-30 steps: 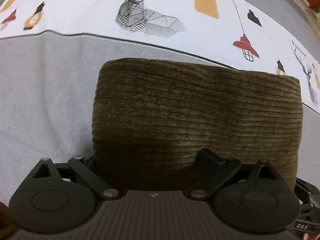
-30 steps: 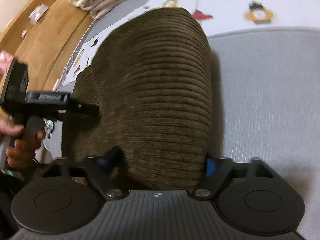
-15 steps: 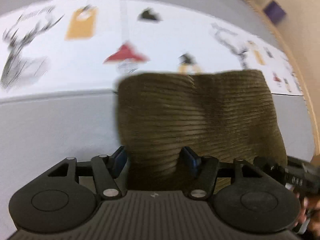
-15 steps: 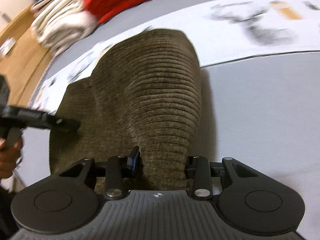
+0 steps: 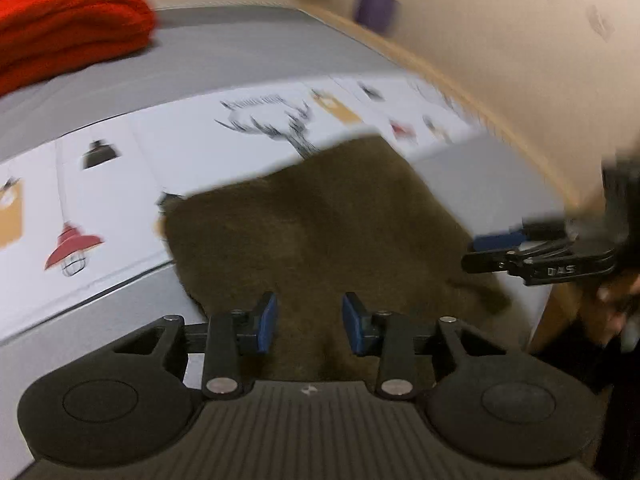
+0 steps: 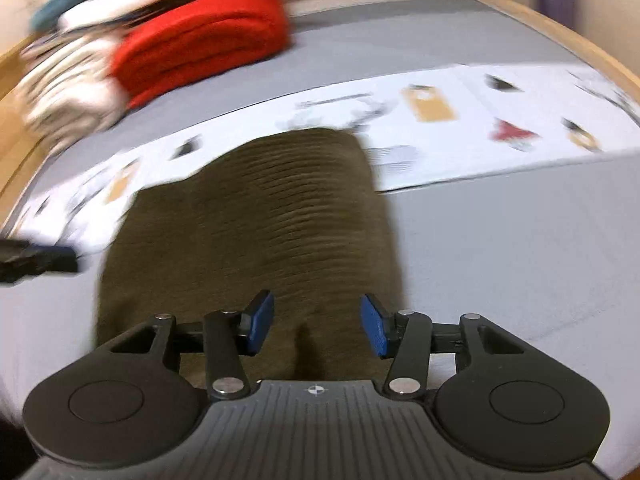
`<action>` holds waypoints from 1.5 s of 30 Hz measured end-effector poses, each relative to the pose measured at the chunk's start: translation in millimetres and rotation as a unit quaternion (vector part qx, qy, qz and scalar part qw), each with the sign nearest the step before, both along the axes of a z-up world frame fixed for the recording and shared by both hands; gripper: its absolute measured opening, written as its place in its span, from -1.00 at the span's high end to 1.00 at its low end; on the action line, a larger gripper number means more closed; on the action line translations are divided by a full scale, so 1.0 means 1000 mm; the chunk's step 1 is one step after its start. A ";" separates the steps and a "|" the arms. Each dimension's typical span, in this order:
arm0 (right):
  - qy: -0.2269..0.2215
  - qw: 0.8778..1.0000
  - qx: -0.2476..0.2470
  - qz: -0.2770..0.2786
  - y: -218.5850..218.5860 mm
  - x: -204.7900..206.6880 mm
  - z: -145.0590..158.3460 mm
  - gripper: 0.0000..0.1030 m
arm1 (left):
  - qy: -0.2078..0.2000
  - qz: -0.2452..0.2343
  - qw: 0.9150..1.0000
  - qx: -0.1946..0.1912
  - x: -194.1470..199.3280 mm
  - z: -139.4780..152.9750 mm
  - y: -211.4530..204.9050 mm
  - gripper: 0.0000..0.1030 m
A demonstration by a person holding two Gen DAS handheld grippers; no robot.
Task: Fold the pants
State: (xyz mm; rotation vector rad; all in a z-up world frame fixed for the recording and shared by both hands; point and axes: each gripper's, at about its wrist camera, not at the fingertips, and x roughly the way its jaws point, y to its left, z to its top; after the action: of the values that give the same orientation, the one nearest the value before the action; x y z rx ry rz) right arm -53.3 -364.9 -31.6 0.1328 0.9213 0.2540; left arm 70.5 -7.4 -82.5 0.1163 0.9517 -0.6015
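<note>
The folded olive-brown corduroy pants (image 5: 320, 232) lie on the grey surface, their far edge over a white printed sheet; they also show in the right wrist view (image 6: 264, 216). My left gripper (image 5: 309, 322) is open, its blue pads apart just above the near edge of the pants, holding nothing. My right gripper (image 6: 317, 328) is open too, above the pants' near edge. The right gripper shows at the right of the left wrist view (image 5: 492, 252). The left gripper tip shows at the left of the right wrist view (image 6: 60, 260).
A white sheet with deer and lamp prints (image 5: 120, 176) crosses the grey surface (image 6: 500, 248). A folded red garment (image 6: 204, 40) and a pile of light clothes (image 6: 68, 88) sit at the back. A wooden edge (image 5: 460, 92) borders the surface on the right.
Both grippers have let go of the pants and pulled back with open jaws. The pants now lie flat. Both views have swung round, now showing the red garment.
</note>
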 end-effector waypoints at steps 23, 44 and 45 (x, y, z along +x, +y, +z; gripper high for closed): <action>-0.070 0.989 -0.132 -0.012 0.049 0.109 -0.019 0.11 | -0.007 0.172 0.983 0.063 0.073 -0.029 -0.007 0.81; -0.001 0.990 -0.078 -0.118 0.029 0.130 -0.008 0.03 | -0.022 0.188 0.981 0.051 0.078 -0.022 0.011 0.30; -0.008 0.990 -0.072 -0.119 0.030 0.117 -0.001 0.00 | -0.027 0.176 0.983 0.051 0.073 -0.018 0.012 0.30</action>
State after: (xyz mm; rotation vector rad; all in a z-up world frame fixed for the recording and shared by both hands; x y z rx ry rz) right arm 63.5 -335.1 -32.6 0.1065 0.8952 -0.0327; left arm 143.5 4.6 -100.4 0.0523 0.9232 -0.2229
